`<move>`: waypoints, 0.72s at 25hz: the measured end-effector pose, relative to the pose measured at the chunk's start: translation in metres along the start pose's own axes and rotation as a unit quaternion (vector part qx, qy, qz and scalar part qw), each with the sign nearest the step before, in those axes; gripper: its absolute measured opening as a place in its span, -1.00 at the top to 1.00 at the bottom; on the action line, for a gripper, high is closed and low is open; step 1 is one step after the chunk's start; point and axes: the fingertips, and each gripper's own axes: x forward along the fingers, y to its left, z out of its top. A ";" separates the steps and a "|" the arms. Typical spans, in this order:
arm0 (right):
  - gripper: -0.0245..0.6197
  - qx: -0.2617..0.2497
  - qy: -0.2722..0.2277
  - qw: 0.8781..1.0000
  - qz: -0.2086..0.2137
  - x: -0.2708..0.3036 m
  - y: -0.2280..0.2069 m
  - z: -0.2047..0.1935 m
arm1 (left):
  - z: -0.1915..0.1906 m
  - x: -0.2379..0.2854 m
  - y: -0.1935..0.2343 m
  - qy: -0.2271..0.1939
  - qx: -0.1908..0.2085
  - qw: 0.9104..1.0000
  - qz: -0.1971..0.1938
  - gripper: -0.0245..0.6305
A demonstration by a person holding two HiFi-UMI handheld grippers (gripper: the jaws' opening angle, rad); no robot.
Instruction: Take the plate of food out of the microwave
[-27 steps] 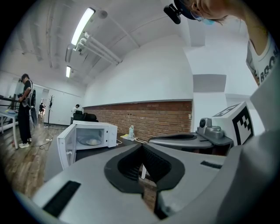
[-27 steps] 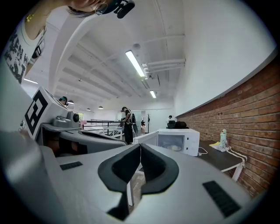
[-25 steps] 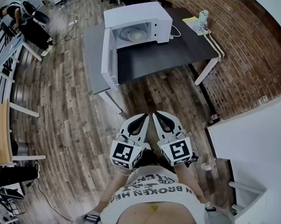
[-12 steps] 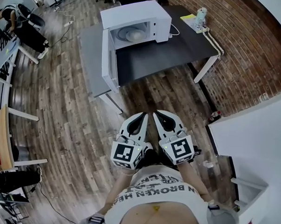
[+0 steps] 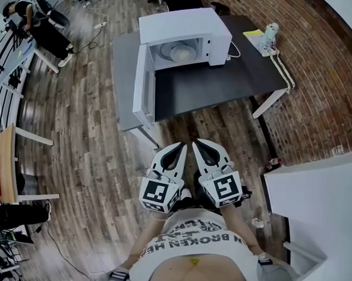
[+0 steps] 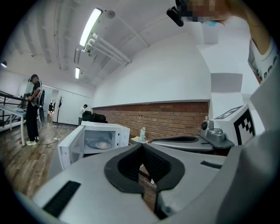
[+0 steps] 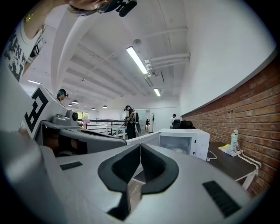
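Plank floor point(image 5: 94, 157) lay under us, with the brick wall point(image 5: 319, 67) off to the right of both claws. Well ahead of the claws stood the dark table point(image 5: 225, 81) with the white microwave point(image 5: 187, 27) on it. Its door point(image 5: 144, 86) was swung wide open on the left-claw side, so the cavity faced us; our read was that it was opened for access. The plate of food point(image 5: 183, 52) sat inside the cavity, well apart from either claw.

Left claw point(image 5: 180, 147) and right claw point(image 5: 197, 145) were held side by side just in front of our torso, tips near each other, both aimed roughly at the microwave. We judged that a carry pose for the approach, not a reach.

Left claw: jaws clenched pad to pad, nothing between them, touching nothing. Right claw: same, fully closed and empty. Both would need opening before any grab at the plate.

A small bottle-like item point(image 5: 271, 32) and a yellow pad point(image 5: 254, 34) sat at the table's far right corner, off the line to the cavity.
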 end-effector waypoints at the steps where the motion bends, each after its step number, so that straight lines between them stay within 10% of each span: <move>1: 0.90 0.001 -0.003 1.000 0.000 0.006 -0.009 0.001 | 0.002 0.010 0.003 0.001 0.001 1.000 0.000 0.91; 18: 0.90 -0.006 -0.024 0.998 0.053 0.077 -0.131 0.027 | 0.038 0.141 0.033 -0.001 0.007 0.999 0.052 0.91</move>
